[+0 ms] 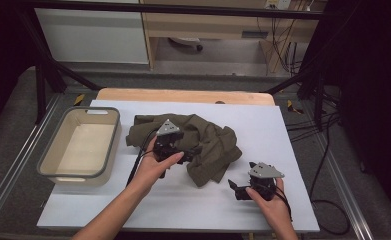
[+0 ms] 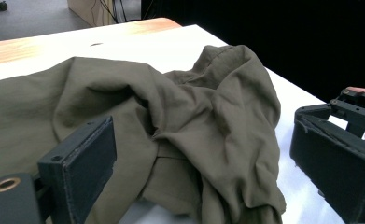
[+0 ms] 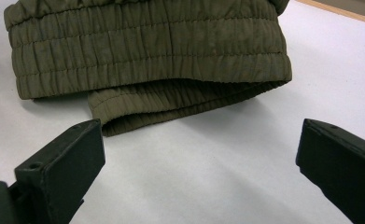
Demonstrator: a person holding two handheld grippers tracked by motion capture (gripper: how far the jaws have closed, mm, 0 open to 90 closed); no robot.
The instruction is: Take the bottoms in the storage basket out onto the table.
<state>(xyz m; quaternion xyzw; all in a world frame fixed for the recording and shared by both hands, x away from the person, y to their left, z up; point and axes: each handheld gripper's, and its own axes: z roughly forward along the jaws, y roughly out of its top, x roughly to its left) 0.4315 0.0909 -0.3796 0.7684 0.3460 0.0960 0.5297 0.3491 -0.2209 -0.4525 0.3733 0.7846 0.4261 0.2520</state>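
A: What lies on the table?

B: A white sheet covers most of it, with bare pale wood along the far edge. In the middle sits an olive-green garment, crumpled into a loose heap. The cloth is thin and matte, full of soft folds. From the right gripper view its near edge is a gathered elastic band, ribbed in several rows, with a second banded edge peeking out below it.

A: And the left gripper?

B: It hovers over the heap's left part, grey three-cornered plate on top, cable trailing toward the person. In the left gripper view its flat, black, rectangular jaws stand wide apart with cloth between and below them, clamped on nothing.

A: The right gripper?

B: Low over the white sheet, just beside the garment's near right corner, apart from it. Its jaws are spread wide too, bare sheet between them, the elastic band just ahead.

A: Anything else?

B: A rectangular tub with rounded corners, cream inside with a grey rim, stands at the table's left edge, well apart from the cloth.
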